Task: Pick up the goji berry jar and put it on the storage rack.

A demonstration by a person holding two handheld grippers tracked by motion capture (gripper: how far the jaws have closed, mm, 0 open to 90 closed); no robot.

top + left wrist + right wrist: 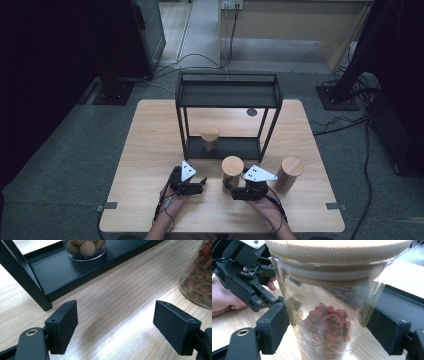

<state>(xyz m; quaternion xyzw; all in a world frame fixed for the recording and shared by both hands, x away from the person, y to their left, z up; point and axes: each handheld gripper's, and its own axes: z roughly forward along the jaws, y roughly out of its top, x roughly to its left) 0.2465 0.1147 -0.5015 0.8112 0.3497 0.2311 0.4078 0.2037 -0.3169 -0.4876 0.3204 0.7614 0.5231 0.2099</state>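
High view: the black rack [227, 116] stands at the back-middle of the table [150, 150], with one jar [210, 140] already on its bottom shelf. Just in front of the rack sits the middle jar [232, 171], and a third jar [289, 173] waits off to the rack's front right. The right gripper [236, 189] is at the middle jar, the left gripper [202, 184] just beside it, in front of the rack's left leg.

Left gripper view: jaws apart over bare wood, nothing between them, rack foot just ahead.

Right gripper view: the middle jar [329, 315], with red dried bits inside, fills the gap between the jaws. The pads look right at the glass, but I can't tell if they're actually squeezing.

So my guess: one jar shelved, this one about to be grabbed, the third untouched.
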